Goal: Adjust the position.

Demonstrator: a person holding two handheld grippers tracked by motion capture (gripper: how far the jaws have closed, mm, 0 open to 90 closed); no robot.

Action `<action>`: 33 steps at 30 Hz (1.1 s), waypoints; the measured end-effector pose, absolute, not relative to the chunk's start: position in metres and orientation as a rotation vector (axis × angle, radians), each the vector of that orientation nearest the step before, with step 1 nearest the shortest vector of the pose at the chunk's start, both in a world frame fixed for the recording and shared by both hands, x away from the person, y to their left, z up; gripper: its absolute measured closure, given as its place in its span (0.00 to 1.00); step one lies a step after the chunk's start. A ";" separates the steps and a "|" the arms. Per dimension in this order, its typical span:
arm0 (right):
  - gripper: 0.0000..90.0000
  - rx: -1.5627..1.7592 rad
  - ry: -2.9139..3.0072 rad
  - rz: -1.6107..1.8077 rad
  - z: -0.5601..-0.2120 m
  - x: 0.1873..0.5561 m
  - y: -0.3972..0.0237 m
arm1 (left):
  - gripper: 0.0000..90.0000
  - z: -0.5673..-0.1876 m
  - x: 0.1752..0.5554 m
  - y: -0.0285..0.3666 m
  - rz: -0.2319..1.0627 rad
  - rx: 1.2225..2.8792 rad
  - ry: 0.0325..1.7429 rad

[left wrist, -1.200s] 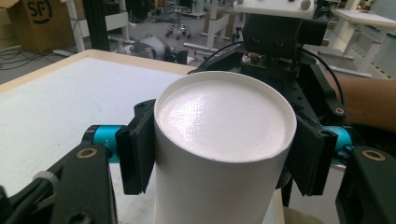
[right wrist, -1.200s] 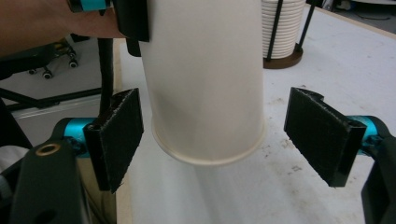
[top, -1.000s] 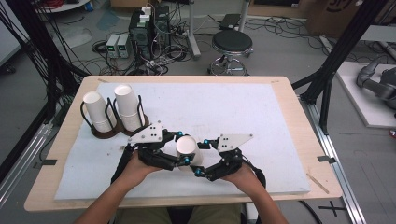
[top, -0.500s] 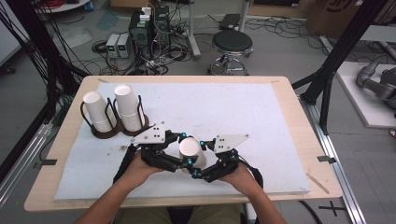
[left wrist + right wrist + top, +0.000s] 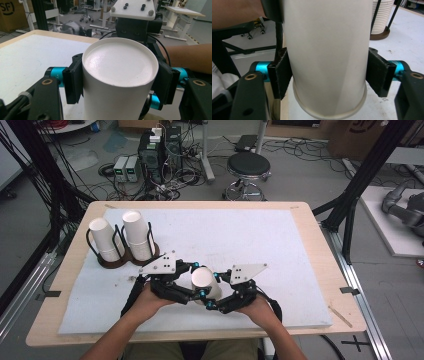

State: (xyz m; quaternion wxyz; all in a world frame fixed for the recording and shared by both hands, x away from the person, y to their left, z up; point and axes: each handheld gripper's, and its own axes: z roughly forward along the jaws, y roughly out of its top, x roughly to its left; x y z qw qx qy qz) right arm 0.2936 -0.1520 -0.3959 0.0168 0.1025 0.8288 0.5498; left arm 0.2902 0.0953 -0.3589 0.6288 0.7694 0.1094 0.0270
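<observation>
A person sits at a pale wooden table (image 5: 320,250) covered by a white mat. In the lower centre of the high view, both hands bring their black grippers together around one white paper cup stack (image 5: 205,284), held upside down, flat base up, above the mat's near edge.

The left gripper (image 5: 192,287) is clenched on the upper part of the cup; in the left gripper view its pads press both sides just below the flat base. The right gripper (image 5: 212,296) has just been closing, with the cup between its jaws. In the right gripper view its pads touch the cup wall just above a rolled rim (image 5: 328,110), so it now appears to grasp the lower part.

At the upper left of the high view, a dark wire holder (image 5: 125,255) carries two more stacks of white cups (image 5: 137,235).

Judging from this, both grips are set and the cups are not yet pulled apart. Separating one cup and setting it down seems left to do.
</observation>
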 end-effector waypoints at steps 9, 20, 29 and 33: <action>0.37 0.276 2.628 1.617 -0.393 0.291 -0.151 | 0.20 -0.361 0.291 0.096 0.018 1.789 0.290; 0.37 0.281 2.675 1.528 -0.383 0.296 -0.158 | 0.19 -0.358 0.292 0.109 0.020 1.808 0.285; 0.37 0.208 2.743 1.358 -0.360 0.306 -0.159 | 0.19 -0.356 0.292 0.111 0.035 1.831 0.283; 0.37 0.179 2.784 1.264 -0.353 0.310 -0.157 | 0.19 -0.355 0.294 0.113 0.035 1.844 0.288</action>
